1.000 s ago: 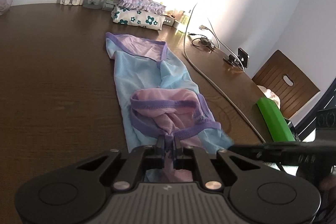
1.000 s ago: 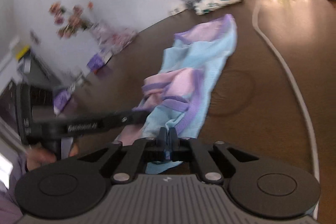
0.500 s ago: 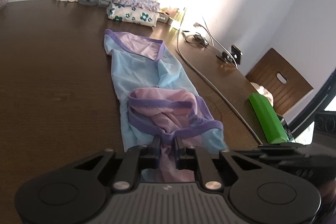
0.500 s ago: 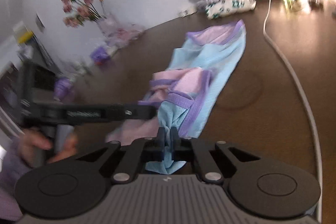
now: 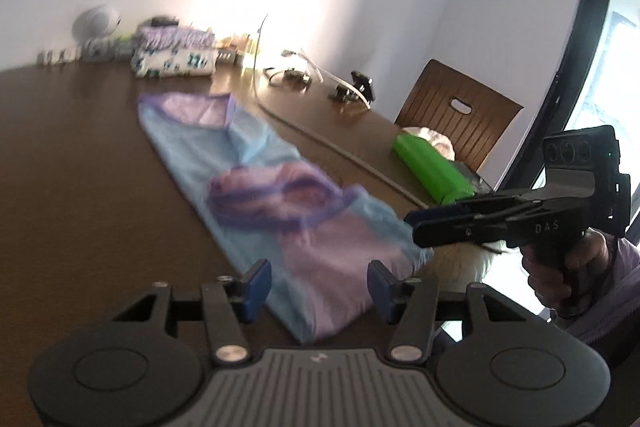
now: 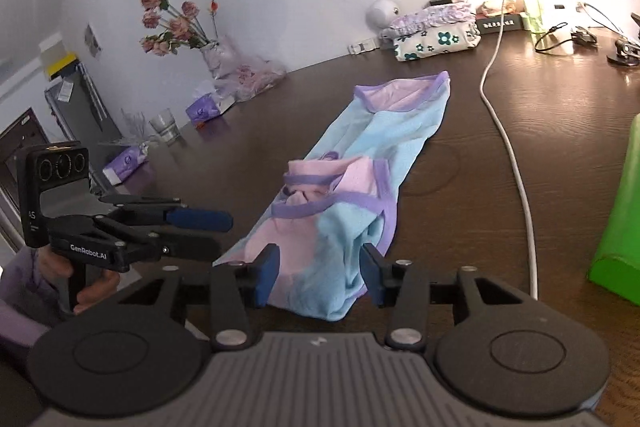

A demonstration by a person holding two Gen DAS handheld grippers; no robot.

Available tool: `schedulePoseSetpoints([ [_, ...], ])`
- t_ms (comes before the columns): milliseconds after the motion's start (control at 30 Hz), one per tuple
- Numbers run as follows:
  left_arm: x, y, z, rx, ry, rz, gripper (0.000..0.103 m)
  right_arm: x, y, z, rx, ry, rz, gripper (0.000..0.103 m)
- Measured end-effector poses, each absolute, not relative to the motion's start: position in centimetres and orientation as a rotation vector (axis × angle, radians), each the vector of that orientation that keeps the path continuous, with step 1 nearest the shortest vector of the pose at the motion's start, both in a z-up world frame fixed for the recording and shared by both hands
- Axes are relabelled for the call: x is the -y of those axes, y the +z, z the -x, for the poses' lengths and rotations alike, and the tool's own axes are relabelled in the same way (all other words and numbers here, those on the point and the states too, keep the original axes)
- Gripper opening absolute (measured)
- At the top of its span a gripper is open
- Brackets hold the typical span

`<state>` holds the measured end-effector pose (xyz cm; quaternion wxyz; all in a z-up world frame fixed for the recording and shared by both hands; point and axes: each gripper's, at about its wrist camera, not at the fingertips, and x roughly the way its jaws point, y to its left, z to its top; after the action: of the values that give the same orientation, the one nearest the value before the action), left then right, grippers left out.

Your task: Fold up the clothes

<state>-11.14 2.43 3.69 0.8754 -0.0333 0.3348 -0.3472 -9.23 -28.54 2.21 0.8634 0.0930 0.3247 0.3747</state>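
Left wrist view. We take the garment (image 5: pixel 276 195) as our landmark: a light blue and pink piece with purple trim, lying lengthwise on the brown table (image 5: pixel 80 163), its near end folded back over its middle. The left gripper (image 5: pixel 318 285) stands spread just short of the garment's near end, its jaws opening, with cloth showing in the gap but neither blue pad pressing on it. A second ago these pads were pinched together on the pink fabric; now they have let go, and the view has blurred and tilted. Right of the garment the right gripper (image 5: pixel 416 223) points in from the side, held in a hand (image 5: pixel 560 267). Beyond it lie a green box (image 5: pixel 432 171) and a chair (image 5: pixel 460 115); past the garment's far end sits a flowered bundle (image 5: pixel 172 61).

Right wrist view. Here the right gripper (image 6: pixel 316 273) is likewise spread, jaws opening, the garment (image 6: pixel 360 183) lying between and beyond the pads without being pinched. Earlier its pads were closed on the blue near corner; we now see that corner lying slack on the table (image 6: pixel 560 115). Left of the garment the left gripper (image 6: pixel 220 233) hovers, its blue fingers (image 6: pixel 200 219) apart. A white cable (image 6: pixel 508 131) runs along the garment's right side, and a vase of flowers (image 6: pixel 188 27) stands far to its left.
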Motion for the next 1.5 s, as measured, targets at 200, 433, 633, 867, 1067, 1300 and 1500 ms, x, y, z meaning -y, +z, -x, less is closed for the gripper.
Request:
schedulePoseSetpoints([
  [200, -1.5, 2.5, 11.4, -0.758, -0.714, 0.039, 0.004, 27.8, 0.3, 8.6, -0.653, 0.759, -0.257, 0.006],
  [433, -2.2, 2.1, 12.8, -0.790, -0.764, 0.063, 0.005, 29.6, -0.1, 8.3, -0.763, 0.927, -0.475, 0.008],
  [633, -2.5, 3.0, 12.8, -0.712, -0.763, 0.050, 0.033, 30.5, 1.5, 10.2, -0.598, 0.825, -0.311, 0.056],
  [867, -1.7, 2.5, 12.7, -0.727, -0.788, 0.012, 0.032, 28.7, -0.9, 9.7, -0.697, 0.846, -0.346, 0.005],
  [1067, -2.8, 3.1, 13.9, -0.661, -0.825, 0.004, 0.054, 29.5, 1.4, 11.1, -0.613, 0.849, -0.224, 0.033],
  [1300, -1.6, 1.8, 14.3, -0.655, -0.831, -0.068, 0.027, 28.5, 0.4, 12.2, -0.590, 0.892, -0.002, 0.051],
  [1500, -2.6, 1.3, 14.6, -0.658, -0.826, -0.028, 0.003, 27.8, -0.8, 12.7, -0.565, 0.901, 0.016, 0.013],
])
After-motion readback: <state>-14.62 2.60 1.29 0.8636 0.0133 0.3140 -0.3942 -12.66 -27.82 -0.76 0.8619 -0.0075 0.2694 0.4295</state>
